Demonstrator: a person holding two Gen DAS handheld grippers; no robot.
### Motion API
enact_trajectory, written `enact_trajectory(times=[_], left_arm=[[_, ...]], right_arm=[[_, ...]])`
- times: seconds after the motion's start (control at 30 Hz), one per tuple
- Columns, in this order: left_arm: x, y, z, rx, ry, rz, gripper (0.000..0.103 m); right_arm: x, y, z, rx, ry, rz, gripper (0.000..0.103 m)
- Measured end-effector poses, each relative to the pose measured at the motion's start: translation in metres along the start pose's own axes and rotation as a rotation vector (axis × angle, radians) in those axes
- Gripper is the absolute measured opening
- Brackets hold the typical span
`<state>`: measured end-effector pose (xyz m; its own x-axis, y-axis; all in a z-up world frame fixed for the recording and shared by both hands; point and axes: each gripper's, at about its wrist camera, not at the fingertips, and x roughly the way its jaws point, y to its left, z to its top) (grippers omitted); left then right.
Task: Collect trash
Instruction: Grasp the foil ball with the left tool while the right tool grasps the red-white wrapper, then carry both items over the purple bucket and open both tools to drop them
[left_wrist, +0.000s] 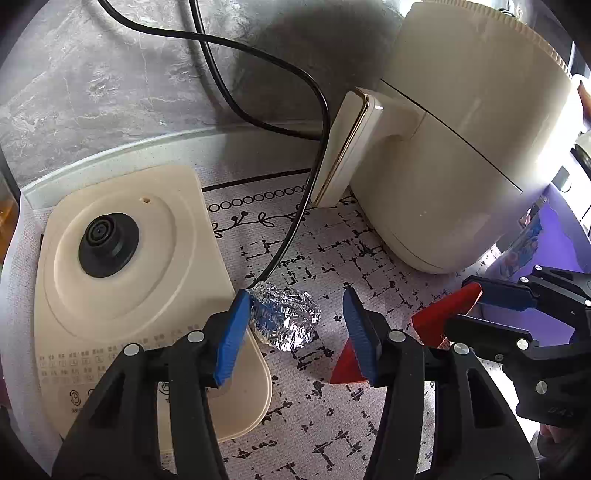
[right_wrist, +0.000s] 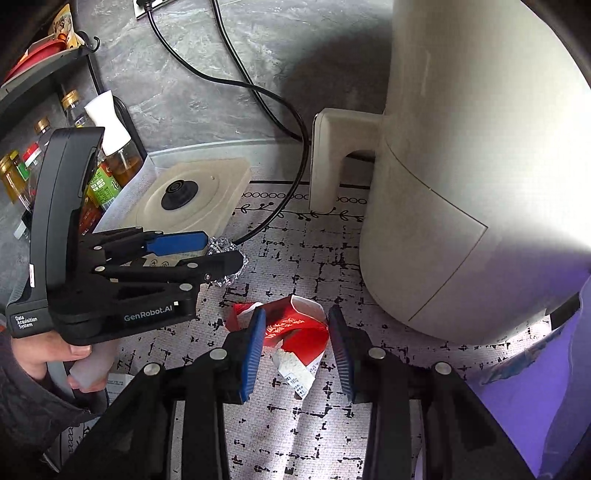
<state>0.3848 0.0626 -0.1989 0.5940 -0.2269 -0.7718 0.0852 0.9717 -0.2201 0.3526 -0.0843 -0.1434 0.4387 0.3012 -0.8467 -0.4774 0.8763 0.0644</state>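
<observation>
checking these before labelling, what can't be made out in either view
- Foil ball: in the right wrist view the left tongs cover most of it, so contact on both sides is unclear.
- Red carton: in the left wrist view only red corners show past a finger; whether the right tongs press it is unclear.
- Print on the kettle base: too small.
- Air fryer: top cut off by the frame edge.

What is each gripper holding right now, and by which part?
The right gripper pinches the red packet across its crumpled middle. The left gripper holds nothing: the foil ball sits between its open jaws.
</observation>
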Motion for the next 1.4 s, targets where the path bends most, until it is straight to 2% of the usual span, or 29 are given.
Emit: enact_trajectory(times=[0.07, 0.13, 0.27, 0.53, 0.73, 0.87, 1.07, 1.17, 1.4], left_arm=[[0.006, -0.002, 0.000, 0.009, 0.014, 0.002, 0.049], [0.012, -0.002, -0.004, 0.019, 0.037, 0.010, 0.042], [0.009, -0.001, -0.005, 0.006, 0.031, 0.009, 0.039], [-0.040, 0.002, -0.011, -0.030, -0.041, 0.051, 0.038], [-0.080, 0.004, -0.021, -0.063, -0.090, 0.119, 0.038], [-0.115, 0.006, -0.028, -0.095, -0.141, 0.136, 0.038], [-0.168, -0.009, -0.035, -0.090, -0.222, 0.174, 0.038], [-0.192, -0.019, -0.036, -0.093, -0.252, 0.205, 0.038], [-0.227, -0.042, -0.034, -0.080, -0.300, 0.209, 0.038]], right_arm=[[0.000, -0.001, 0.000, 0.000, 0.000, -0.001, 0.035], [0.001, -0.001, -0.001, 0.000, 0.001, 0.001, 0.035], [0.000, -0.001, -0.003, 0.000, 0.001, 0.007, 0.035], [-0.011, 0.003, -0.004, 0.015, -0.034, 0.042, 0.035], [-0.032, 0.018, 0.000, -0.007, -0.079, 0.079, 0.035], [-0.057, 0.032, 0.003, -0.042, -0.120, 0.093, 0.035], [-0.110, 0.041, 0.008, -0.048, -0.199, 0.142, 0.035], [-0.137, 0.040, 0.011, -0.058, -0.248, 0.153, 0.035], [-0.186, 0.026, 0.012, -0.037, -0.318, 0.180, 0.035]])
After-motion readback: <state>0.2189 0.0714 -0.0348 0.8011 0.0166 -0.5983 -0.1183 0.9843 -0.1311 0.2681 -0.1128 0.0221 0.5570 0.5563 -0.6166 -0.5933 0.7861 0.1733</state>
